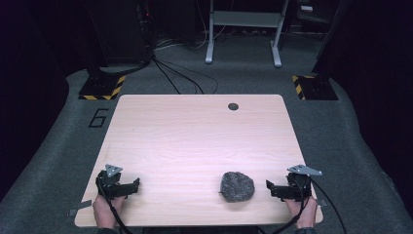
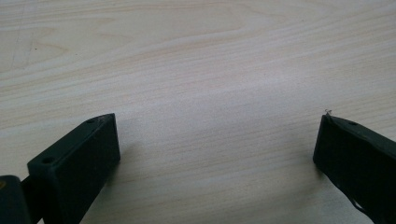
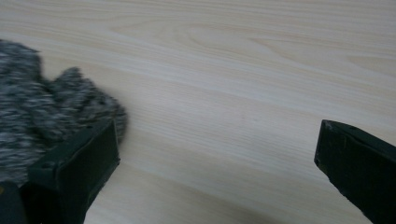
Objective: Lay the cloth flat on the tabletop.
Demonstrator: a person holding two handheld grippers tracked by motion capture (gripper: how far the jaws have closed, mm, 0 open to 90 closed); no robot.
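Grey knitted fabric is lying bunched on the wooden table, just beside the right gripper. Both it and the left gripper are resting low, jaws gaping wide, holding nothing. Floor marking is reading "6".

Cut off and fuzzy bits

We see the grey woolly lump blurred, cut by the left edge, partly behind one of our fingers.
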